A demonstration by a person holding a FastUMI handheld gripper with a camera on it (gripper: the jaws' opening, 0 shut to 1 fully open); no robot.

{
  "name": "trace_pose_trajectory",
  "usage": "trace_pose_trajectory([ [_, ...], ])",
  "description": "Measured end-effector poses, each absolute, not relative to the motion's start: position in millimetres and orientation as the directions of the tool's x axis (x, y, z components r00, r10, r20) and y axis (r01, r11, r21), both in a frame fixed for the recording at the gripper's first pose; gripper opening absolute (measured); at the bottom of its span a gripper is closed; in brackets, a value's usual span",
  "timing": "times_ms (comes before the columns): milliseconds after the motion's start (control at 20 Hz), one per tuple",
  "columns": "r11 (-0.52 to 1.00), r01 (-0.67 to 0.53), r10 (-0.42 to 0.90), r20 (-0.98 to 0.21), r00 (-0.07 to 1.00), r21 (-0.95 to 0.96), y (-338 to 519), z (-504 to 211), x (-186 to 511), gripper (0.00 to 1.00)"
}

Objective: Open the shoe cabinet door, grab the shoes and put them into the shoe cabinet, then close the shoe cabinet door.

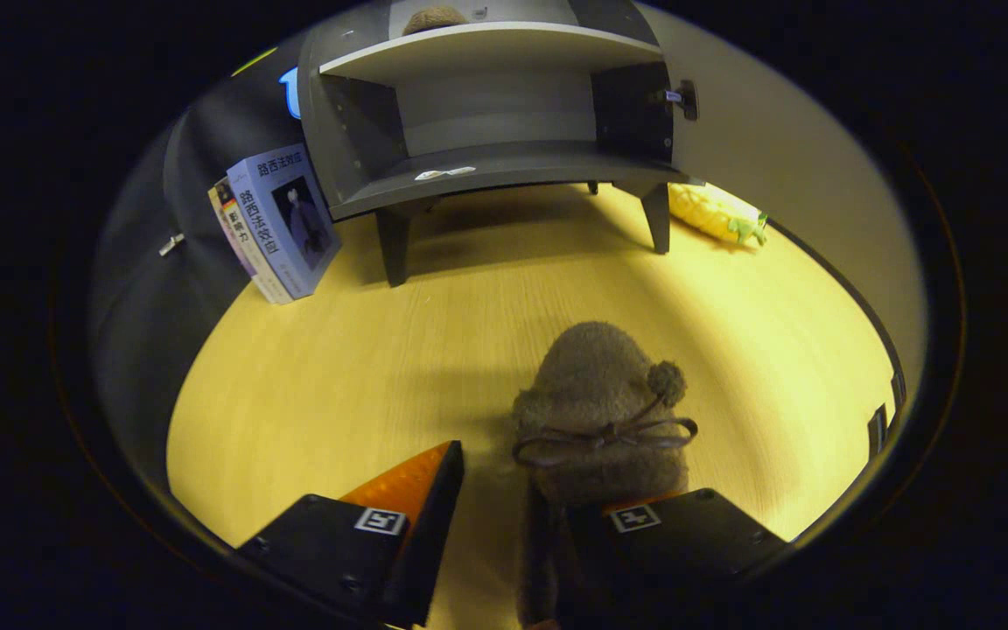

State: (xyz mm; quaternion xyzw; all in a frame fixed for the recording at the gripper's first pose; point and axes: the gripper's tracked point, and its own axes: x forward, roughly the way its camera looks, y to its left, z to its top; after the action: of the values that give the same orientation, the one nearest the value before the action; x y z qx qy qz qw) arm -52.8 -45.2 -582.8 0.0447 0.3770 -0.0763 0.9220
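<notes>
Two fingers (548, 503) stand wide apart, with a fuzzy brown slipper (600, 411) resting on the wooden counter (364, 350); its heel covers the right finger, the left finger is clear of it. Beyond, the grey shoe cabinet (486, 114) stands open, a second slipper (434, 17) on its upper shelf. Two books (272, 223) lean beside it, and a plush pineapple (718, 213) lies on its other side.

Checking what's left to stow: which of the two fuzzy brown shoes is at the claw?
The shoe on the floor, with bow and pompom, lies against the open claw; the other shoe sits atop the cabinet shelf.
</notes>
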Motion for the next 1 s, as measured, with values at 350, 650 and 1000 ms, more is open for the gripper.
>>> trace_pose_trajectory([
  [350, 0.986, 0.166, -0.116, -0.66, 0.743, 0.013, -63, -552, -49, 0.09],
  [650, 0.988, 0.137, -0.079, -0.544, 0.835, 0.066, -74, -422, -39, 0.08],
  [1000, 0.991, 0.089, -0.042, -0.409, 0.912, 0.098, -78, -266, -8, 0.08],
])
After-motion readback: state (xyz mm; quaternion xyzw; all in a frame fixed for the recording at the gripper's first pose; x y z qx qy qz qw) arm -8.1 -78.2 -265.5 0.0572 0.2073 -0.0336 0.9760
